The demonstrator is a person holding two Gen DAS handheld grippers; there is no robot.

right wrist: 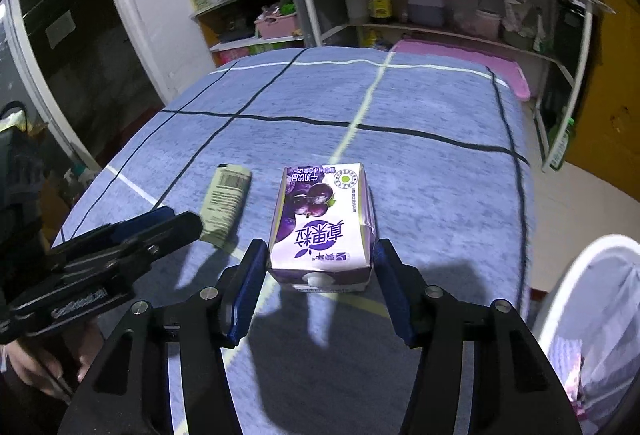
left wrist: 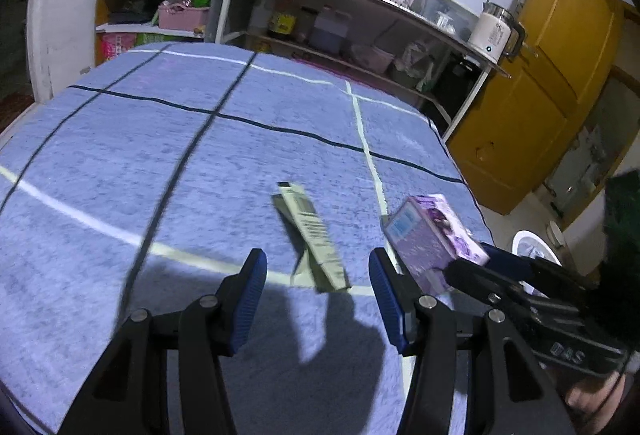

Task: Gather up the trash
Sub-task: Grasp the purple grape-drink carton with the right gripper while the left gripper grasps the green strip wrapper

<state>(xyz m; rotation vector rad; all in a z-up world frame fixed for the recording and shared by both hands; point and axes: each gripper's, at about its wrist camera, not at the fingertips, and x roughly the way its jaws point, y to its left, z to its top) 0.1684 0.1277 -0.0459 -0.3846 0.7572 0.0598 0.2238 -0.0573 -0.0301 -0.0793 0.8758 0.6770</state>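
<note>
The right gripper [right wrist: 320, 267] squeezes the purple juice box [right wrist: 324, 223] between its blue pads (it sits on the blue cloth [right wrist: 440, 175]). The left gripper [left wrist: 318, 275] is spread wide with nothing in it, just over the flat green box [left wrist: 314, 235]. A white bin [right wrist: 592, 299] waits nearby.

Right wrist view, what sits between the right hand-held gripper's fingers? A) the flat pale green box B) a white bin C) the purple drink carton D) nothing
C: the purple cardboard drink carton sits between the blue pads of the right hand-held gripper, which flank its near end on the blue checked cloth; the flat pale green box lies apart, off to the left.
</note>
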